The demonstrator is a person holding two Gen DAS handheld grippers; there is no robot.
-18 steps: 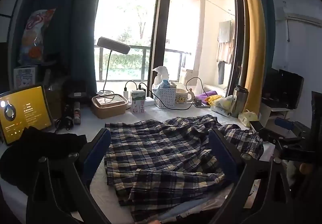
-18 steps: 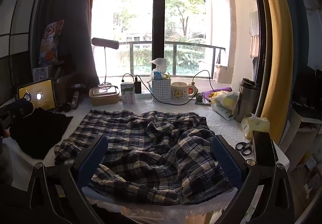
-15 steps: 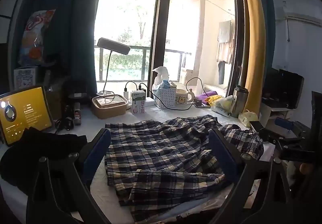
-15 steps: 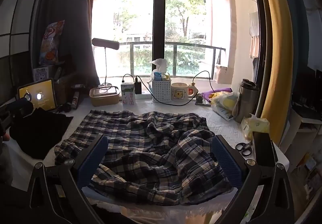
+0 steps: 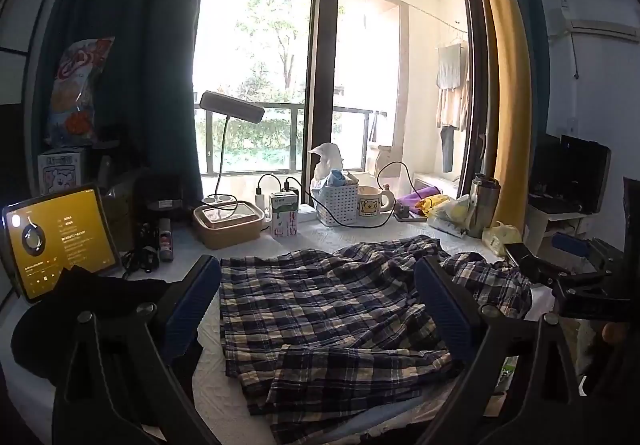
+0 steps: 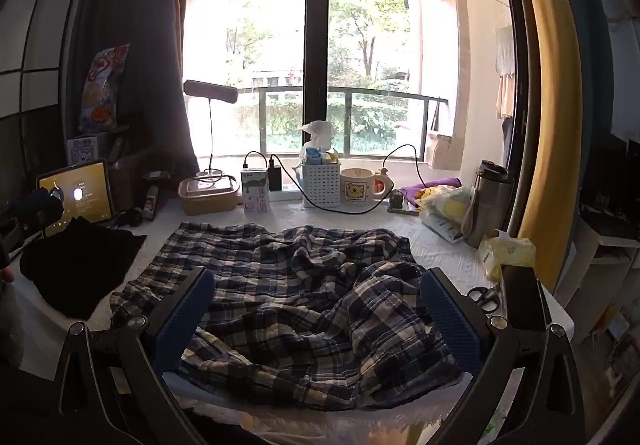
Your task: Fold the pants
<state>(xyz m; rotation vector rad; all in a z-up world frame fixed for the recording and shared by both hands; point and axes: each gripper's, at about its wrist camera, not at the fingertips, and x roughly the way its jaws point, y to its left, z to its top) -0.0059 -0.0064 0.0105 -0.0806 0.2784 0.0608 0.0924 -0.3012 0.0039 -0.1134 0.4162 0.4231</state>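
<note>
Blue and white plaid pants (image 5: 320,309) lie crumpled on the white table, also seen in the right wrist view (image 6: 304,297). My left gripper (image 5: 318,299) is open and empty, held above the pants' left part near the front edge. My right gripper (image 6: 316,313) is open and empty, held above the bunched right part of the pants. The right gripper's body shows at the far right of the left wrist view (image 5: 576,277).
A black garment (image 6: 76,265) lies left of the pants beside a lit tablet (image 5: 60,241). Along the window stand a lamp (image 6: 210,93), lunch box (image 6: 208,195), milk carton (image 6: 255,191), white basket (image 6: 321,183), mug (image 6: 360,185) and steel tumbler (image 6: 490,201). Scissors (image 6: 484,297) lie at the right.
</note>
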